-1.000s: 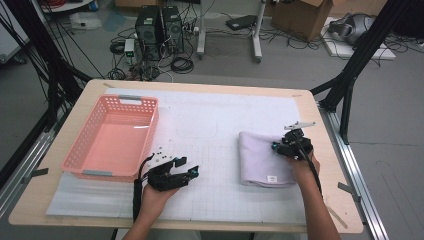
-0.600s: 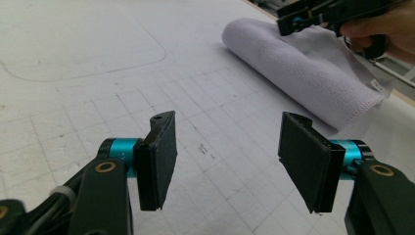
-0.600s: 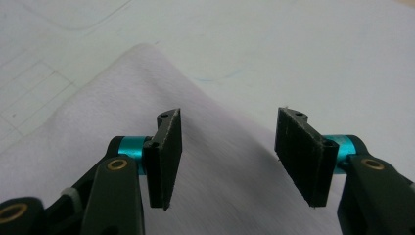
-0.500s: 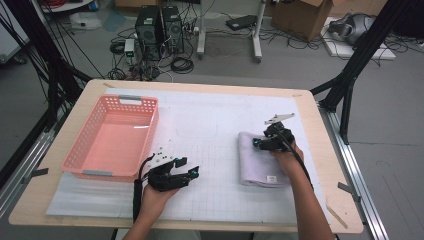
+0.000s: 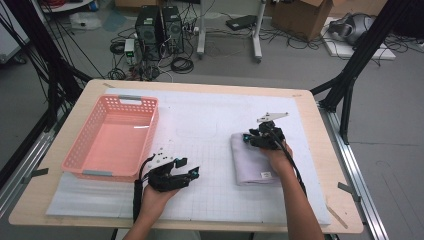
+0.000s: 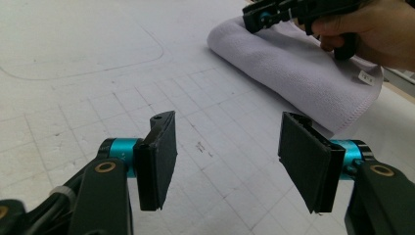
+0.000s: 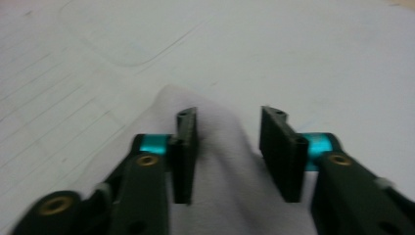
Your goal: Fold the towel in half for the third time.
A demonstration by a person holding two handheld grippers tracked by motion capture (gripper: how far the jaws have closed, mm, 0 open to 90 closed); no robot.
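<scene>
A: What could slip here?
B: The right gripper [image 5: 254, 139] hovers over the far corner of the folded towel [image 5: 252, 161], jaws half apart and empty; a shallow pinch might lift one layer and unfold it. The left gripper [image 6: 222, 156] waits wide, empty.
A: And the basket [image 5: 75, 156]?
B: Empty, well left of the towel

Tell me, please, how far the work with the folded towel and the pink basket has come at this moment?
Done: the towel already lies folded on the white mat. In hand: the right gripper sits over the towel's far end with jaws apart, not yet pressing it; they have just been closing slightly. The left gripper rests open on the mat. Left, probably: gripping the towel and carrying it into the pink basket.
</scene>
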